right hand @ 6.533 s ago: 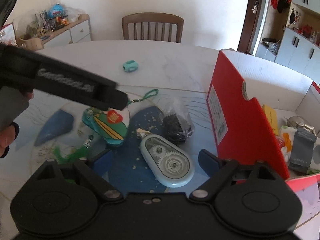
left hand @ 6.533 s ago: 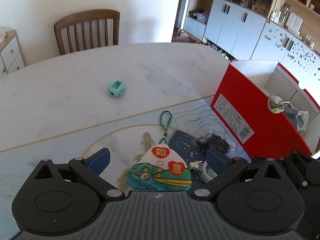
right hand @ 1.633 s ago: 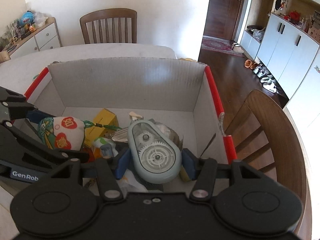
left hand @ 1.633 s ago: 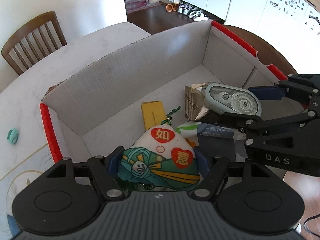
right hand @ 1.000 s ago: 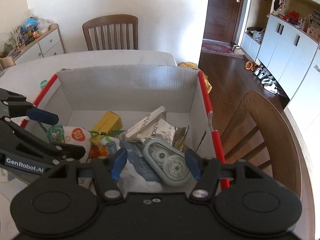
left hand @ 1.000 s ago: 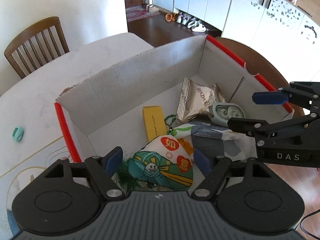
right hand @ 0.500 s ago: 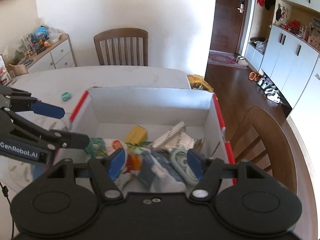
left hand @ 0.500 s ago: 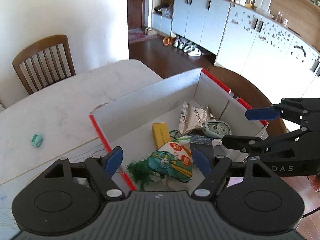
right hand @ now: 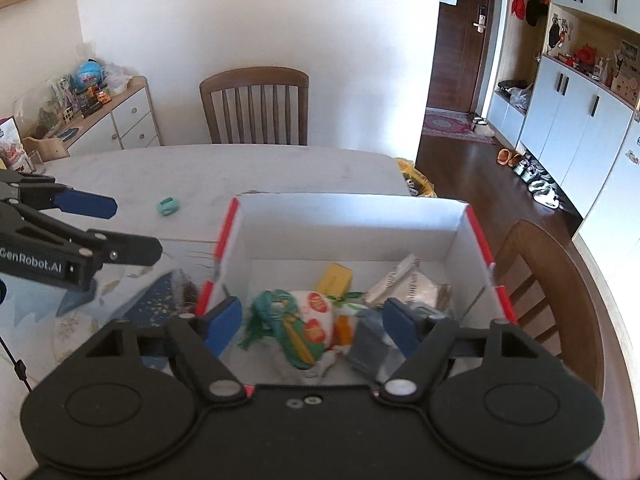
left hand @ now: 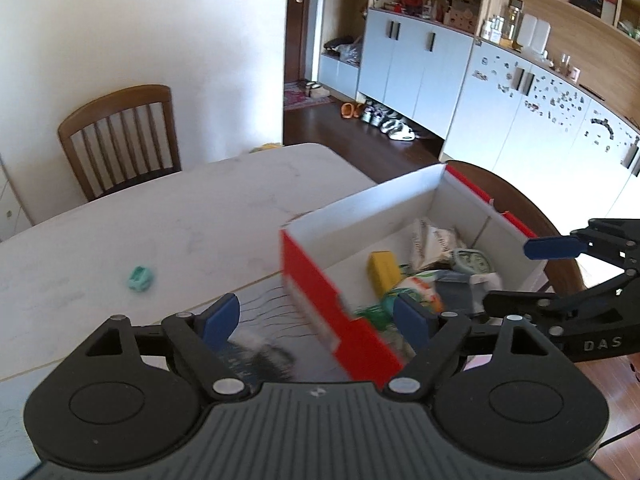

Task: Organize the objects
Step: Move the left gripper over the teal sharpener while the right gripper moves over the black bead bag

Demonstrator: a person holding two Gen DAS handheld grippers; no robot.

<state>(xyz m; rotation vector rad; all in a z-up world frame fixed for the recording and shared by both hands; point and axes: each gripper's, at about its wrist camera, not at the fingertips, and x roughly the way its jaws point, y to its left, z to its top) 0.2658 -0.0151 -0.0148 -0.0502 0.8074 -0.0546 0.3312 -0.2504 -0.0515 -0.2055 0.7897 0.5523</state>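
Observation:
A red cardboard box point(left hand: 320, 292) point(right hand: 228, 224) stands on the table and holds the white and green charm pouch point(right hand: 308, 326) point(left hand: 412, 288), the pale blue tape dispenser point(left hand: 472, 260), a yellow box point(right hand: 334, 276) and a foil packet point(right hand: 404, 280). My left gripper point(left hand: 316, 320) is open and empty, above the box's near left corner. My right gripper point(right hand: 312, 324) is open and empty, raised above the box. A small teal object point(left hand: 140, 279) point(right hand: 168, 206) lies on the table left of the box. A dark plastic bag point(left hand: 264, 356) lies blurred by the box.
The marble table point(left hand: 180, 216) carries a blue patterned mat point(right hand: 152, 292). Wooden chairs stand at the far side point(right hand: 256, 104) and right of the box point(right hand: 552, 280). A sideboard with clutter point(right hand: 100, 120) is at the left, cabinets point(left hand: 520, 100) at the right.
Both grippers have pulled back and up from the box, empty. The left one has swung left toward the table, so the mat and the dark bag come into view.

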